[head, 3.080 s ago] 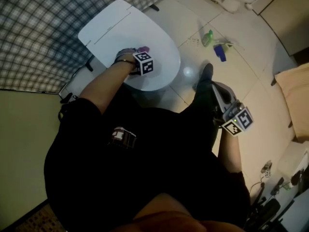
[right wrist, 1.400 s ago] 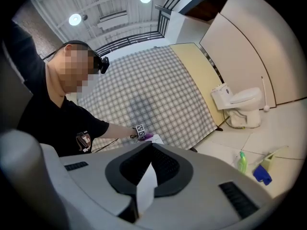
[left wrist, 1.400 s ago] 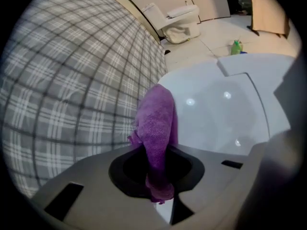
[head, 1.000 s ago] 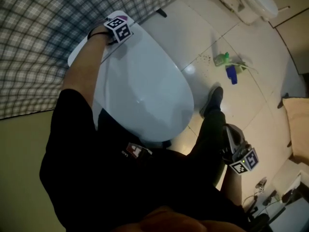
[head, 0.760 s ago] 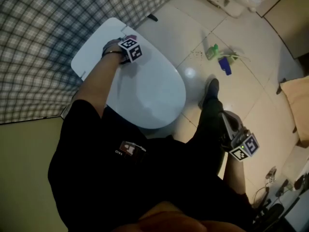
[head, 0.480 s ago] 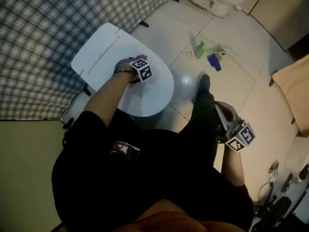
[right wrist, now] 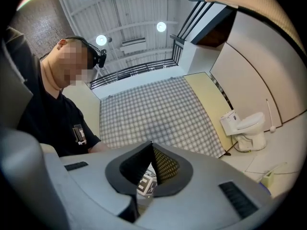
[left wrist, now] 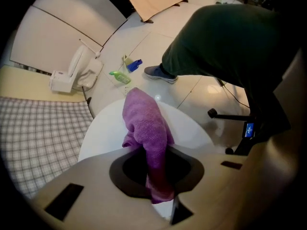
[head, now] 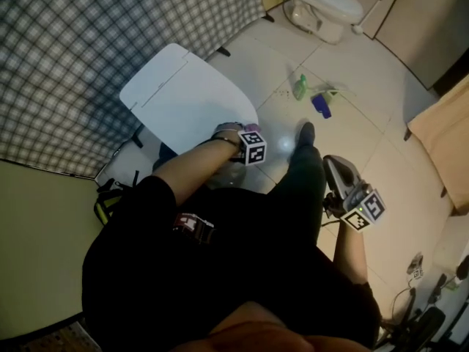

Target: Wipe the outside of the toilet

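At the front edge of the toilet [head: 183, 94], my left gripper [left wrist: 156, 174] was clamped on the cloth [left wrist: 144, 121]. Both jaws were pressed against a fold of that purple cloth, which passed between them and rose beyond the tips in a bunched hump. The hump lay against the white lid [left wrist: 103, 133], and the lid was down. Seen from the head view, the lid's hinge end lay toward the checked wall [head: 66, 57] and its rounded end pointed toward me. The cube [head: 253, 147] on the left gripper sat just over that rounded end, with my left forearm reaching across to it. My right gripper [right wrist: 151, 150] was held at my right side, well apart from the toilet and above the tiled floor [head: 381, 94]. Its jaws were drawn together with the tips meeting, and nothing was gripped between them. The right gripper view looked up past the tips at the checked wall and at round ceiling lights [right wrist: 100, 40]. On the floor beyond the toilet lay a green bottle [head: 299, 88], with a blue bottle [head: 320, 105] just beside it. Both were near my shoe [head: 304, 134]. A second toilet [head: 326, 2] stood farther off against the far wall, its lid also down. A tan board [head: 440, 138] showed at the right edge of the head view. I could not tell from any view whether the cloth reached below the lid's rim.
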Motion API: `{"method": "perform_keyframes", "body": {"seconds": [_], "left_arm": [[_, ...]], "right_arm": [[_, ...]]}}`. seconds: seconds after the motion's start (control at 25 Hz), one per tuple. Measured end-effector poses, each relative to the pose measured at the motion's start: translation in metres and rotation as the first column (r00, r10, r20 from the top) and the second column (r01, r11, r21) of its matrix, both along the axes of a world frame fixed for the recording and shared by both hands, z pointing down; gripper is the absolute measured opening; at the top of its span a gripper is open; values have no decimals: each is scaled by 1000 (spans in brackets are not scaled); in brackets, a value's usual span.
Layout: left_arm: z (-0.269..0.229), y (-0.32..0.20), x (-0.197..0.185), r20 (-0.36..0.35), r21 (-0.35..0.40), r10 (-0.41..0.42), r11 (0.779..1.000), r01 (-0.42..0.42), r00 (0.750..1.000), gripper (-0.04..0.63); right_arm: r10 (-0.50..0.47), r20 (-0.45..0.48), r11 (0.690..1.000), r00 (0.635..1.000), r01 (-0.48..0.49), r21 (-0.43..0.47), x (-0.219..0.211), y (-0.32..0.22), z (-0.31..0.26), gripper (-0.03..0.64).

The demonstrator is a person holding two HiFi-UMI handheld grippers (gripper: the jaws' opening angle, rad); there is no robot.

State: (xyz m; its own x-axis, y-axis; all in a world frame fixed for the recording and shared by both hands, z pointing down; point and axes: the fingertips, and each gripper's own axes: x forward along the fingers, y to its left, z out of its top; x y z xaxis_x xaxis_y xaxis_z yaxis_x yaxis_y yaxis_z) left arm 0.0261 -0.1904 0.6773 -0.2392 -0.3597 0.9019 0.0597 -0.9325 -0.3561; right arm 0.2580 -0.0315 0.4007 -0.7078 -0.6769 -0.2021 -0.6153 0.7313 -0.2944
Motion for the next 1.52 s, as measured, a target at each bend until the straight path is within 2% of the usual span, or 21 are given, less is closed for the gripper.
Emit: {"method": "perform_keyframes", "body": {"seconds": [0.12,0.2,0.28,0.32,0.48,0.64,0.72,0.8,0.92,1.04,1.12,1.2,1.28,1.32,1.36,1.4,1.52], "left_arm": [[3,18,16,-32,-41,21,999,-22,999,51],[4,25,21,-124,-120,-42,992,27,991,52],[-4,19,18,-239,-187,-152,976,108,959,54],[-12,9,11,-282,-189,-193,971,143,940,54],[-51,-63,-46,-369,-99,-286,958,268,884,54],[-87,-152,-136,-408,0,-390,904,427,826,54],[-102,-200,-187,-421,50,-431,867,495,798,55],[-109,-242,-235,-403,88,-469,835,543,786,55],[-115,-312,-297,-337,172,-492,806,566,803,55],[-116,-382,-342,-303,227,-543,757,613,783,55],[-101,-414,-356,-295,233,-576,730,642,762,55],[-78,-436,-361,-277,228,-605,713,663,746,55],[-60,-454,-363,-245,255,-623,697,670,742,55],[-58,-465,-362,-224,291,-622,692,661,750,52],[-60,-476,-360,-192,332,-612,695,638,767,51],[-64,-484,-356,-148,366,-596,708,603,789,51],[-62,-481,-343,-17,390,-539,772,502,842,49]], "right_arm": [[13,-9,1000,1000,-13,-4,5,4,2,-11],[31,-42,999,999,-32,-24,5,1,8,-11],[50,-87,998,995,-54,-36,4,-7,14,-11],[58,-104,997,993,-62,-38,4,-14,16,-11],[80,-132,995,988,-87,-53,6,-49,23,-11],[88,-140,993,986,-98,-68,-5,-92,27,-11],[80,-138,992,987,-92,-83,-19,-115,28,-11],[57,-149,990,987,-75,-116,-33,-135,32,-11],[7,-185,983,983,-41,-179,-47,-162,46,-11],[-24,-207,971,978,-26,-236,-54,-187,65,-11],[-34,-208,962,978,-24,-271,-54,-201,76,-11],[-41,-204,953,978,-23,-301,-52,-213,86,-11],[-42,-190,948,981,-21,-319,-49,-222,95,-11],[-43,-177,947,983,-17,-320,-47,-227,97,-11],[-44,-164,948,985,-11,-317,-43,-231,100,-11],[-46,-152,949,987,-4,-314,-39,-235,102,-11],[-57,-123,948,991,15,-317,-29,-234,110,-11]]}}
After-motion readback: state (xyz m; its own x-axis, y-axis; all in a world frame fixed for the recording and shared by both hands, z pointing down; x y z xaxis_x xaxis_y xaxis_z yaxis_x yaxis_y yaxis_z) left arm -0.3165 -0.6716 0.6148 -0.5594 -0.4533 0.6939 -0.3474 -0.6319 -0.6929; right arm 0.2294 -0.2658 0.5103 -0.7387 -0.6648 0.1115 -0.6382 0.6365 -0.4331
